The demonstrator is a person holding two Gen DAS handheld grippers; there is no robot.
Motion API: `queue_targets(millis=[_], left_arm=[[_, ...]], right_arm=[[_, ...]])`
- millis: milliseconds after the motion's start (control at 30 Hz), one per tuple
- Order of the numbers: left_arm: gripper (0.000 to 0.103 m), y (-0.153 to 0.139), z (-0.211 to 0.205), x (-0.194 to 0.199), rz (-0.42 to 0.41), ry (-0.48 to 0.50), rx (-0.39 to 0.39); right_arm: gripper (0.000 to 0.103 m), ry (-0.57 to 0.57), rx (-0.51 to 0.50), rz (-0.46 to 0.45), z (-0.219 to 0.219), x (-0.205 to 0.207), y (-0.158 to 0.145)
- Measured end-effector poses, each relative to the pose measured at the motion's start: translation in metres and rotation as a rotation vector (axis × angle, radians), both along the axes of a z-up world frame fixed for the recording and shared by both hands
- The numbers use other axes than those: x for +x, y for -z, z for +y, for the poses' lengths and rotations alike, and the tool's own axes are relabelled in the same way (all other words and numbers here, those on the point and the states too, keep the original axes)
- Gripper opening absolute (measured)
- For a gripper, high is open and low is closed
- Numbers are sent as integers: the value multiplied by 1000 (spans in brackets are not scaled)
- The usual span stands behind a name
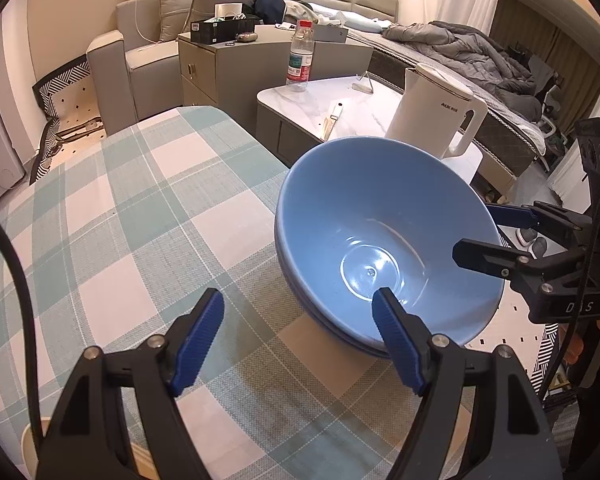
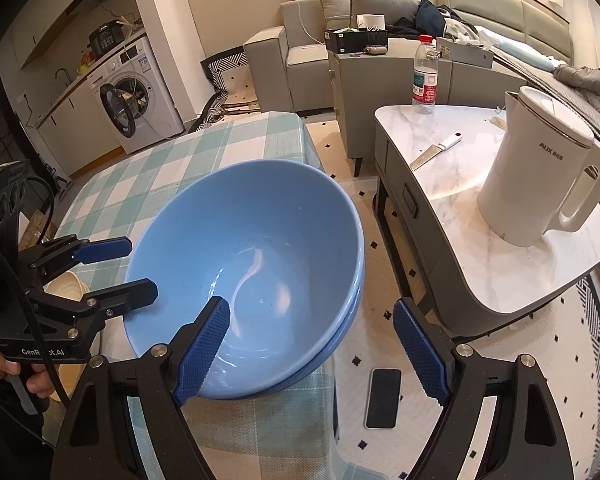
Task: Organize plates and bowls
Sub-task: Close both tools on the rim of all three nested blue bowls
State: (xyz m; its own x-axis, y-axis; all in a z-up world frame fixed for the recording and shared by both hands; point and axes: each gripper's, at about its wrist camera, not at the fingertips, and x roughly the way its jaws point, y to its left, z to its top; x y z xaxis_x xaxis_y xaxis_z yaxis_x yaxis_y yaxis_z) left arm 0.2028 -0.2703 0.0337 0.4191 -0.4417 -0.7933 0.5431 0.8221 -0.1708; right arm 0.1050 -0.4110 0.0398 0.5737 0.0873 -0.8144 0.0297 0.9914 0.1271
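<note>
Checked cloth covers the bench (image 1: 140,208), where two nested blue bowls (image 1: 384,240) sit near its edge; left claw (image 1: 300,316) and right claw (image 2: 312,322) both gape wide, gripping nothing.

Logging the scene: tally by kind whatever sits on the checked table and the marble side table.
Blue bowls, nested: 2
White kettle: 1
Water bottle: 1
Knife: 1
Total: 5
</note>
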Motion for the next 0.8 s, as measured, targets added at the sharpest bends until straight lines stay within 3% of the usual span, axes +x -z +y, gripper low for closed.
queue_targets(millis=[267,367,500,567,800], left_arm=[[79,5,-2,3,25,-11,-17],[92,7,-3,4,28,-16,-13],[93,11,-6,4,37,-10,-17],[100,12,-6,5,45,-19,-17],[100,15,-8,7,62,-11,-31]], right_arm=[[86,9,44,6,-4,4,9],[86,13,58,10,-5,5,12],[91,17,65,18,-5,7,16],[92,17,70,19,-6,9,17],[95,18,85,21,-7,13,21]])
